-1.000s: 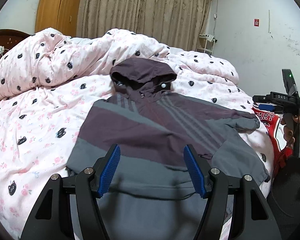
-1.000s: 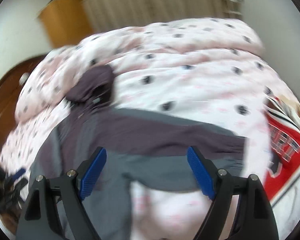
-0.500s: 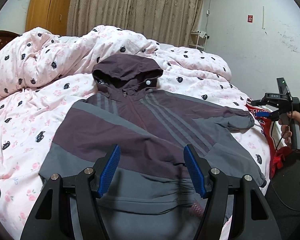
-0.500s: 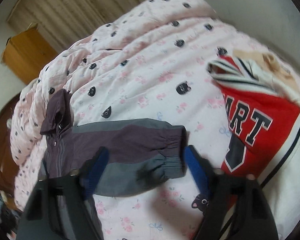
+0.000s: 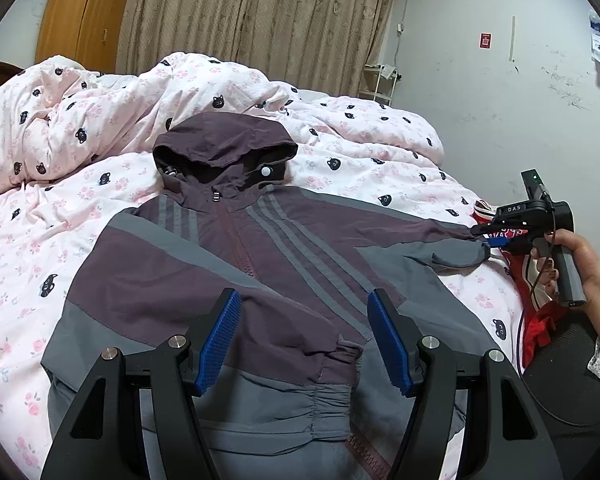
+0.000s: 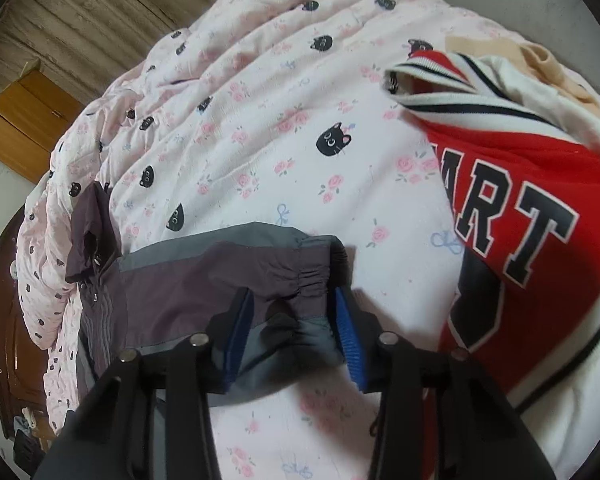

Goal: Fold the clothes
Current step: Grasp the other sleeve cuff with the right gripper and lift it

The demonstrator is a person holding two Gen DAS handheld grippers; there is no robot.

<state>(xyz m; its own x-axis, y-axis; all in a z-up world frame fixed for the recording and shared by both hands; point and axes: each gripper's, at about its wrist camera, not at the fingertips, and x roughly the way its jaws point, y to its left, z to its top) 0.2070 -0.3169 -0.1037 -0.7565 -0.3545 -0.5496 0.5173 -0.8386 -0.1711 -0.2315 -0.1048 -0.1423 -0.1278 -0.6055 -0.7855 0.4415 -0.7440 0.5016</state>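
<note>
A purple and grey hooded jacket (image 5: 260, 264) lies front up on the bed, hood (image 5: 224, 140) towards the pillows. One sleeve is folded across its front, the cuff (image 5: 336, 364) lying between my left gripper's fingers. My left gripper (image 5: 304, 340) hovers open above the jacket's lower front, holding nothing. The other sleeve stretches out to the right. My right gripper (image 6: 294, 332) points down at that sleeve's cuff (image 6: 300, 276); its jaws are closing and the cuff fabric bunches between the blue pads (image 6: 346, 332). The left wrist view shows this right gripper (image 5: 486, 238) at the sleeve end, held by a hand (image 5: 588, 276).
A pink cat-print sheet (image 6: 284, 140) covers the bed, with a bunched duvet (image 5: 80, 128) at the back. A red and white jersey (image 6: 520, 208) lies just right of the sleeve cuff. A wooden wardrobe (image 5: 80, 16), curtains and a white wall stand behind the bed.
My right gripper has come down onto the outstretched sleeve's cuff, rolled, and narrowed its jaws around it. The left gripper has drifted sideways over the jacket, its jaws unchanged.
</note>
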